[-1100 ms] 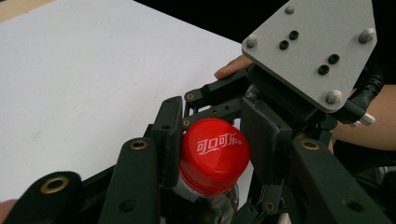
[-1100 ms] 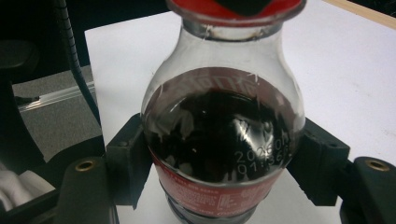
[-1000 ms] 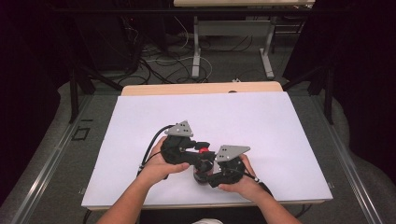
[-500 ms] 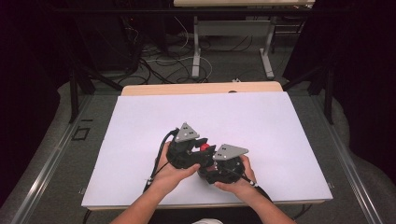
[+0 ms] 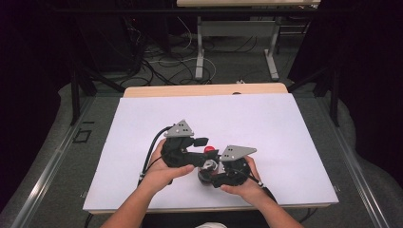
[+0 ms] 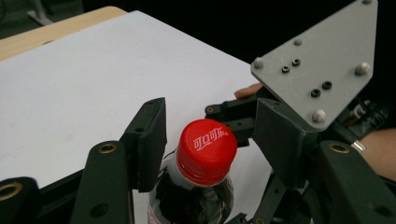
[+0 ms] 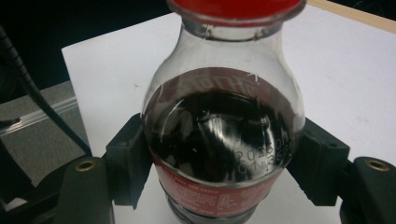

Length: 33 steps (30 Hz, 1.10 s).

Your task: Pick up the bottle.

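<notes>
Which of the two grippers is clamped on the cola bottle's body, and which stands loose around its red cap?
The right gripper clamps the cola bottle; the left gripper, jaws just opened, stands clear around the red cap.

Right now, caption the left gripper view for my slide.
Left gripper jaws, just opening, straddle the cola bottle's red cap without touching.

Grey floor [image 5: 57, 190], tangled cables [image 5: 157, 61], dark room beyond white table [image 5: 266, 118].

The white rectangular table top [image 5: 266, 123] lies bare from nine o'clock through twelve to three of the dark cola bottle with a red cap [image 5: 208, 150]. At six o'clock, the person's forearms block passage.
</notes>
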Each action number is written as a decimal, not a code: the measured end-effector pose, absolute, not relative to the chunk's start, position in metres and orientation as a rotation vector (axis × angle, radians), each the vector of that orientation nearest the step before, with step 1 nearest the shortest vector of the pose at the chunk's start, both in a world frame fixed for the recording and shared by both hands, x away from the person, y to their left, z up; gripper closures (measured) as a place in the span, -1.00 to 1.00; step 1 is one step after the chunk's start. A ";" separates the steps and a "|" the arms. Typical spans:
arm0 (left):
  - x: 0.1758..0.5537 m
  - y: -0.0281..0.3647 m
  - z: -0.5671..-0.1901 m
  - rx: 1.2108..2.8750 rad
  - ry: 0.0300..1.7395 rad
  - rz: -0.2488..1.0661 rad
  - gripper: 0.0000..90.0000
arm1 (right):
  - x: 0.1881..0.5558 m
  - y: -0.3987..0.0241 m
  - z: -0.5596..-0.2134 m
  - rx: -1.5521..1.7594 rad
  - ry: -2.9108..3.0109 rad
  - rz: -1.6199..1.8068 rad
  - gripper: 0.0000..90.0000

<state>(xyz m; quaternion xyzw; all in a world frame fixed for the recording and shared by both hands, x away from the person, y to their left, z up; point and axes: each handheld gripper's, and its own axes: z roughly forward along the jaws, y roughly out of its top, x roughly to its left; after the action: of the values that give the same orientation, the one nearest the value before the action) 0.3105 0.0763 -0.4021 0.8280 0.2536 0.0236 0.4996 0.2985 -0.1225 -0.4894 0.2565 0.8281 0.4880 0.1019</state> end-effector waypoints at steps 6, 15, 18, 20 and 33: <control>0.317 0.079 -0.407 2.007 0.552 -0.008 0.21 | 0.298 -0.121 -0.490 0.711 2.453 1.473 -0.33; 0.309 0.072 -0.410 1.999 0.644 0.129 0.36 | 0.298 -0.120 -0.492 0.764 2.435 1.442 -0.33; 0.301 0.063 -0.411 1.985 0.737 0.229 0.36 | 0.297 -0.119 -0.492 0.807 2.407 1.399 -0.33; 0.295 0.058 -0.413 1.972 0.788 0.289 0.36 | 0.297 -0.118 -0.493 0.802 2.381 1.353 -0.33; 0.309 0.081 -0.403 1.985 0.657 0.129 0.05 | 0.300 -0.123 -0.491 0.780 2.421 1.427 -0.33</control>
<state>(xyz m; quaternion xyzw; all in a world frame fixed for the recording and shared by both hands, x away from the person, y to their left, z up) 0.3089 0.0805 -0.4033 0.8207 0.2716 0.0535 0.4999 0.2999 -0.1234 -0.4908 0.2658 0.8248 0.4862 0.1122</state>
